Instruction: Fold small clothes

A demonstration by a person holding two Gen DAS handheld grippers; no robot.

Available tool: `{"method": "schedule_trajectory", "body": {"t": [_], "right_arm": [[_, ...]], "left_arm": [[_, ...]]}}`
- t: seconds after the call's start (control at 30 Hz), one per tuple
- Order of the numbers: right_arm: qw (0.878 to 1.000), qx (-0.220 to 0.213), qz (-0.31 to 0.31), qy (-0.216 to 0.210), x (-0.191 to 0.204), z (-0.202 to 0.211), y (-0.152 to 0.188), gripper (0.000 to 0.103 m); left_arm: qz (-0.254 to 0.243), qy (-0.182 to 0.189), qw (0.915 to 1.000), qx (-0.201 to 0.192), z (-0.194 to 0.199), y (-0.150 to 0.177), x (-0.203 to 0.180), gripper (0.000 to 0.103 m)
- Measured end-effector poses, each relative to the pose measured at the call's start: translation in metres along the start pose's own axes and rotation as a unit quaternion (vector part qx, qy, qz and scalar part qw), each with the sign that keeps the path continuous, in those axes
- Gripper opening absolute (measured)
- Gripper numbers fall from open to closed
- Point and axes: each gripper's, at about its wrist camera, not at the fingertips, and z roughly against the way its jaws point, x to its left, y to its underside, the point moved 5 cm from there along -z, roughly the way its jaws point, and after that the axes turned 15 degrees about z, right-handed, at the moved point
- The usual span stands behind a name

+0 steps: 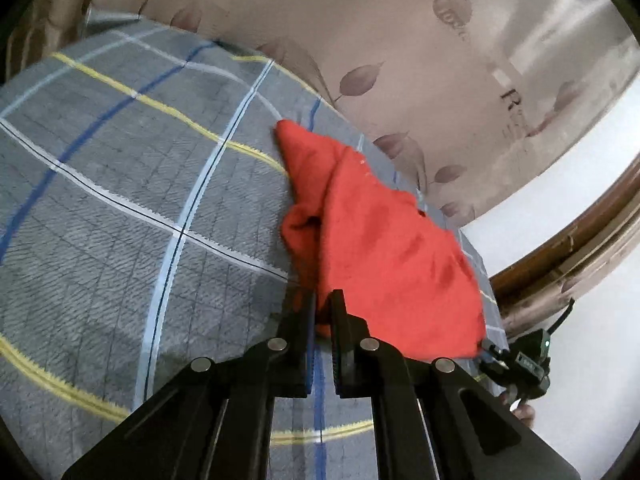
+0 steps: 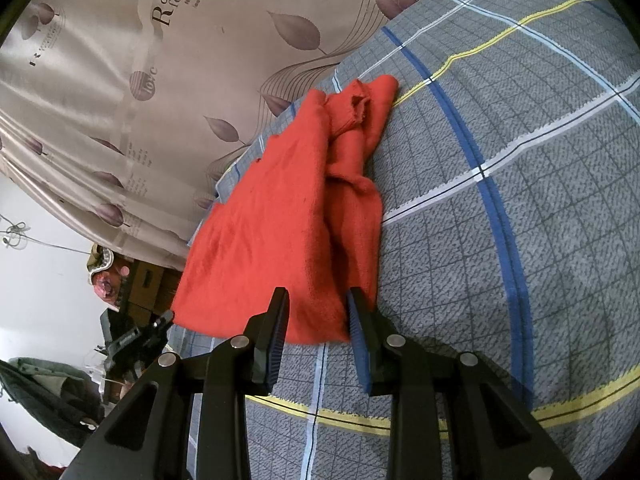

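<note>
- While the red garment (image 2: 288, 216) lies on the plaid bed cover (image 2: 500, 240) beside the curtain (image 2: 120, 80), its long axis runs away from both tools.
- Left tool (image 1: 322, 304): jaws nearly together, pinching the hem's near corner.
- Right tool (image 2: 316, 308): jaws narrowly apart, straddling the near hem; whether the pads press cloth I cannot tell.
- Both hands sit equally near.

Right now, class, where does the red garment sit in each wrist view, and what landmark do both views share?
Left wrist view: the red garment lies right of centre, running down to the left gripper.
Right wrist view: it lies at centre, just beyond the right gripper.
Shared landmark: the leaf-print curtain behind the checked bedcover.
</note>
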Motion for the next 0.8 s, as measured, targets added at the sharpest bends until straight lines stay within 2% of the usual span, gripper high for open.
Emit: {"method": "schedule_trajectory", "body": {"t": [0.1,0.13,0.17,0.2,0.27,0.37,0.53,0.6,0.67,0.7,0.77,0.8], "right_arm": [[1.000,0.000,0.000,0.001,0.000,0.000,0.000,0.026],[1.000,0.000,0.000,0.001,0.000,0.000,0.000,0.026],[1.000,0.000,0.000,0.001,0.000,0.001,0.000,0.026],[1.000,-0.001,0.000,0.001,0.000,0.001,0.000,0.026],[1.000,-0.001,-0.001,0.000,0.000,0.000,0.000,0.026],[1.000,-0.001,-0.003,-0.003,0.000,0.001,0.000,0.026],[1.000,-0.001,-0.003,0.002,0.000,0.003,0.000,0.027],[1.000,0.000,0.012,0.021,0.003,0.005,-0.002,0.027],[0.998,-0.001,0.026,0.054,0.006,0.009,-0.005,0.026],[0.997,-0.003,0.034,0.074,0.008,0.013,-0.008,0.031],[0.994,-0.007,0.046,0.100,0.010,0.018,-0.016,0.031],[0.994,-0.012,0.050,0.098,0.012,0.020,-0.026,0.031]], "left_arm": [[0.017,-0.005,0.9996,-0.024,0.011,-0.007,-0.002,0.012],[0.030,0.007,0.9993,-0.021,0.013,-0.011,-0.002,0.016],[0.039,0.010,0.9990,-0.019,0.014,-0.014,-0.001,0.031],[0.048,0.001,0.9985,-0.026,0.015,-0.017,0.001,0.041],[0.054,0.007,0.9979,-0.036,0.018,-0.020,0.002,0.042],[0.043,0.017,0.9986,-0.026,0.009,-0.016,-0.010,0.042],[-0.051,0.031,0.9981,-0.014,-0.021,0.009,-0.063,0.042],[-0.090,0.015,0.9958,0.007,-0.046,0.016,-0.077,0.042],[-0.108,-0.007,0.9941,0.012,-0.068,0.014,-0.077,0.042],[-0.098,-0.016,0.9950,0.014,-0.077,0.009,-0.072,0.042],[-0.052,0.006,0.9984,0.019,-0.086,-0.001,-0.059,0.042],[-0.028,0.024,0.9992,0.014,-0.087,-0.006,-0.052,0.042]]}}
